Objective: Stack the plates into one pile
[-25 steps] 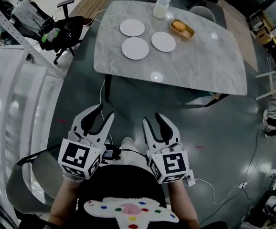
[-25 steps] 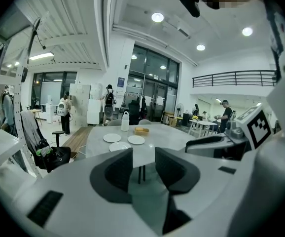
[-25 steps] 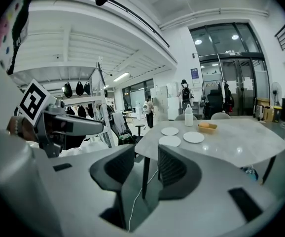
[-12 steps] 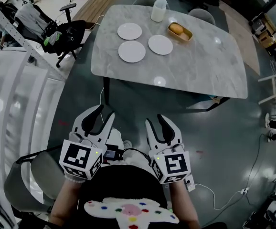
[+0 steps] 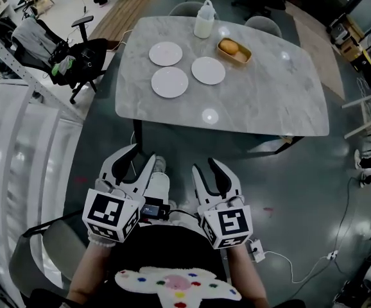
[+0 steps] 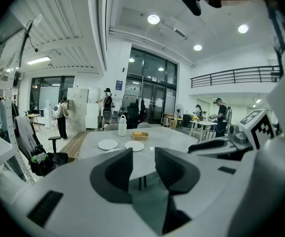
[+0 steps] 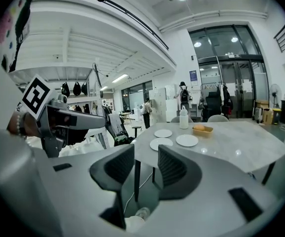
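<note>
Three white plates point(image 5: 169, 82) — I judge them stiff, slick, breakable, rim-hold best — my left tongs point(image 5: 140, 154) and right tongs point(image 5: 206, 165) gape empty.

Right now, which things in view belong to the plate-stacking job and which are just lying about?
Job: rear plate, front plate, right plate, all lying apart on the marble table; left tongs and right tongs, both open and empty.
Lying about: white bottle, yellow tray with food, black office chair.
</note>
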